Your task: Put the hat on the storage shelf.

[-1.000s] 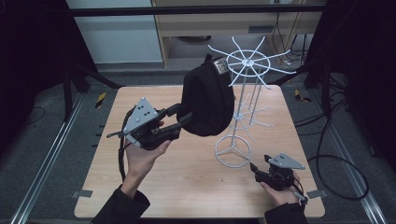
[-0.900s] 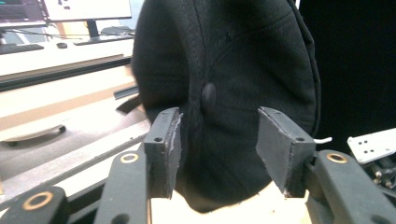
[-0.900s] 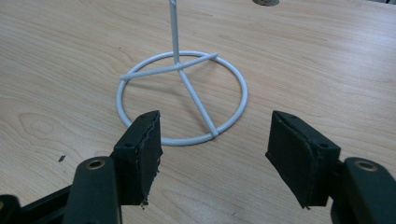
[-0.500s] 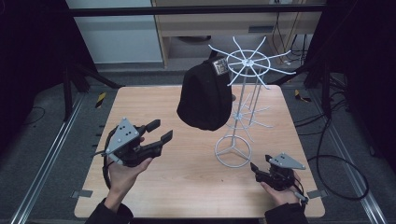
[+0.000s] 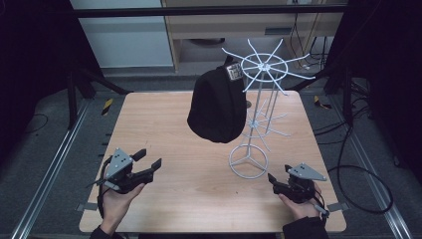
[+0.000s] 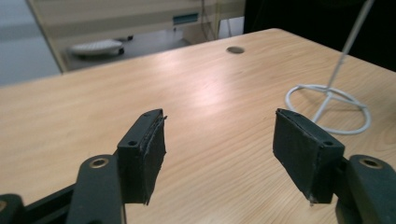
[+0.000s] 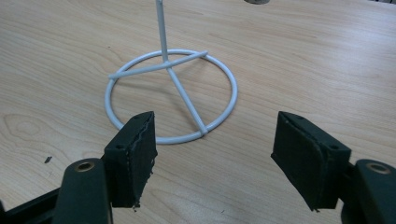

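Wood table [image 5: 164,124], grey floor [image 5: 45,164], beige cabinet [image 5: 224,22]

A white wire display stand [image 5: 256,117] rises from the wooden table [image 5: 164,124], its ring base resting on the tabletop. A black cap [image 5: 217,105] hangs from an upper arm of the stand, on its left side, clear of the table. The left gripper [image 5: 149,163], jaws just opened and empty, lies well left of the stand's base. The right gripper [image 5: 271,179], jaws apart and empty, sits just right of that base.
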Action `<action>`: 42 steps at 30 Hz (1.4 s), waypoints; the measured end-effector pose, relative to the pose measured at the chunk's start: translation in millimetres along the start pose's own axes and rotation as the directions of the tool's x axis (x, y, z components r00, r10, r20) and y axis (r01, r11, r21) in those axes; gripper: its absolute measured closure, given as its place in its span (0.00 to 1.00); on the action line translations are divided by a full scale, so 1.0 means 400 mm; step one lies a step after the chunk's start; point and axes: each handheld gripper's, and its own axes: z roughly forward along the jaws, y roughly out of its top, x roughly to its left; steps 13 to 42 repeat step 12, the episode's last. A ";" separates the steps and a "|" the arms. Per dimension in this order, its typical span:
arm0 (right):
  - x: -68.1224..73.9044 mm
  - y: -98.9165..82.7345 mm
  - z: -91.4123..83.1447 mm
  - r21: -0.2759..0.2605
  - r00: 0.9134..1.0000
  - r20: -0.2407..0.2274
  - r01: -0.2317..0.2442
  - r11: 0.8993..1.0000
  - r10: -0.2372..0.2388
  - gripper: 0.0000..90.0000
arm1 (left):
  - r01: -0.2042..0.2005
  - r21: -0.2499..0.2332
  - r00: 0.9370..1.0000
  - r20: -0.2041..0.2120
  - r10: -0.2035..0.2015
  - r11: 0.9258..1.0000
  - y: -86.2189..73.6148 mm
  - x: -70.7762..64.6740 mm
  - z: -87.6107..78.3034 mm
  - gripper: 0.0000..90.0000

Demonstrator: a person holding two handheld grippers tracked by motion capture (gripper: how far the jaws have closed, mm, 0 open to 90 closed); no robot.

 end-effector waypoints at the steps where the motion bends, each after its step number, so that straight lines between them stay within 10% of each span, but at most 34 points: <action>1: -0.001 -0.001 0.001 -0.001 1.000 0.004 0.004 1.000 -0.004 0.33 | 0.025 0.007 1.000 -0.008 -0.025 1.000 -0.014 0.013 0.003 0.36; 12: -0.019 -0.008 0.001 0.005 0.999 0.030 -0.011 1.000 0.011 0.28 | 0.102 0.114 0.990 -0.109 -0.090 0.988 -0.124 0.097 0.019 0.32; 42: -0.019 -0.008 0.001 0.005 0.999 0.030 -0.011 1.000 0.011 0.28 | 0.102 0.114 0.990 -0.109 -0.090 0.988 -0.124 0.097 0.019 0.32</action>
